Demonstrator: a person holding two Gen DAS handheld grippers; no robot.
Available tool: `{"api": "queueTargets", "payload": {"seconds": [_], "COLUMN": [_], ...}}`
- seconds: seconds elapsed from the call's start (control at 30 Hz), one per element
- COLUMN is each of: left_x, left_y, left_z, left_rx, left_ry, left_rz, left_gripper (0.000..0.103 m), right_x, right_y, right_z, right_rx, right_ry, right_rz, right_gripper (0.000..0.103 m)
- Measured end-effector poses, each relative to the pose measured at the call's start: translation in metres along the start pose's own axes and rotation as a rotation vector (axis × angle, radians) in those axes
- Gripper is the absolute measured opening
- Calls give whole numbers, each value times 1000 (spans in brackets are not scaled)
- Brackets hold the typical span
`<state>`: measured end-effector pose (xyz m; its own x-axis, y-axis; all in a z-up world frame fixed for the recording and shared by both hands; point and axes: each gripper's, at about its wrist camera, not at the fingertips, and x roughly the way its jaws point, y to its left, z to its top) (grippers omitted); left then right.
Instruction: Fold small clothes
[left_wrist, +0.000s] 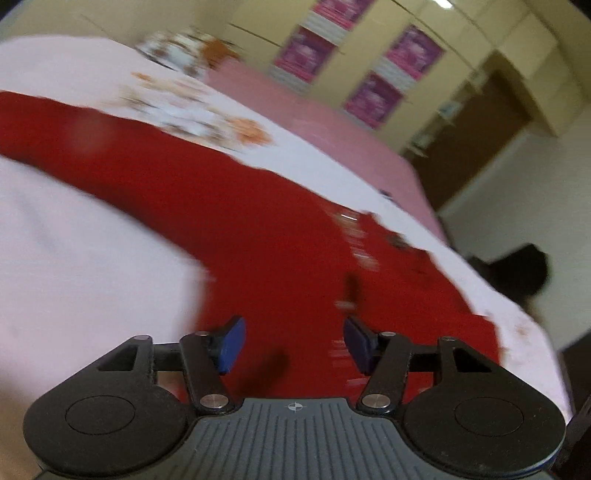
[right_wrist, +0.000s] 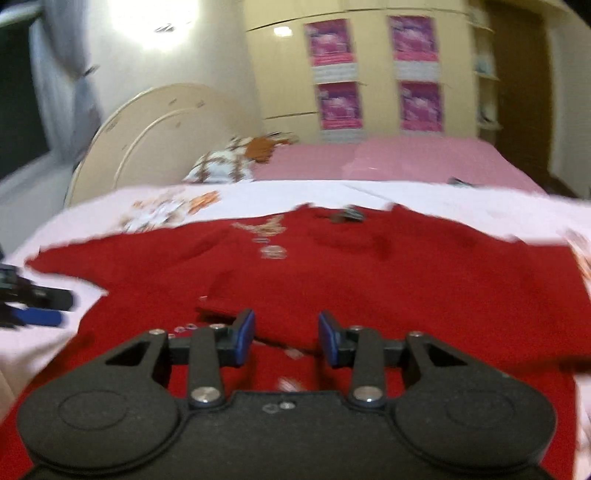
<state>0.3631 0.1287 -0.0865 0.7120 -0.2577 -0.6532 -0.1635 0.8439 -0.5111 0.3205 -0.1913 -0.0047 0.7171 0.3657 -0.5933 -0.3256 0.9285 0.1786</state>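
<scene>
A small red long-sleeved garment (left_wrist: 229, 206) lies spread flat on a white sheet (left_wrist: 74, 236), with small decorations down its front. It also shows in the right wrist view (right_wrist: 406, 266), one sleeve reaching left. My left gripper (left_wrist: 293, 343) is open and empty just above the garment's body. My right gripper (right_wrist: 286, 336) is open and empty over the garment's lower part. The left gripper's blue-tipped fingers (right_wrist: 33, 306) show at the left edge of the right wrist view, beside the sleeve.
The sheet covers a bed with pink bedding (right_wrist: 406, 158) behind and a patterned pillow (right_wrist: 229, 166) by the cream headboard (right_wrist: 147, 129). Cupboards with purple posters (right_wrist: 340, 103) stand beyond. The bed edge drops off on the right in the left wrist view (left_wrist: 535, 332).
</scene>
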Motion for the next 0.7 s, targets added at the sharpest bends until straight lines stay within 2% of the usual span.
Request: {"api": "queueTargets", "payload": {"seconds": [0.07,0.13,0.3,0.33,0.37,0.4,0.47,0.53,0.6,0.7], "left_x": [32,61,102,105,110,111,109,91,78,67], "left_y": [-19,-35,-65,-72,-79,-84,-82,-74,-62,-39], "left_z": [0,0,9,10,11,12,21,35,52,71], "left_rx": [-4,-5,21,55,100,149,144,149,164,174], "left_ry": [55,102,102,100,98,102,103,40,-4,-30], "left_rz": [-46,-53,-46,-31,-9,19,-19,-21,-5,44], "left_gripper": [59,59,58,54,43,2,3,3,3,3], "right_x": [-10,-23,-46,-48,-47,-49,-45,-44,-46,-42], "right_y": [-19,-39,-81,-89,-96,-105,-120,-134,-148,-167], "right_z": [-2,-5,-13,-15,-17,-20,-24,-30,-36,-47], "right_rx": [71,145,296,330,371,425,512,607,719,881], "right_ry": [-3,-12,-41,-48,-52,-57,-65,-66,-77,-107], "right_rz": [-23,-46,-96,-101,-103,-101,-94,-75,-28,51], "right_gripper": [37,37,38,38,39,39,40,41,42,46]}}
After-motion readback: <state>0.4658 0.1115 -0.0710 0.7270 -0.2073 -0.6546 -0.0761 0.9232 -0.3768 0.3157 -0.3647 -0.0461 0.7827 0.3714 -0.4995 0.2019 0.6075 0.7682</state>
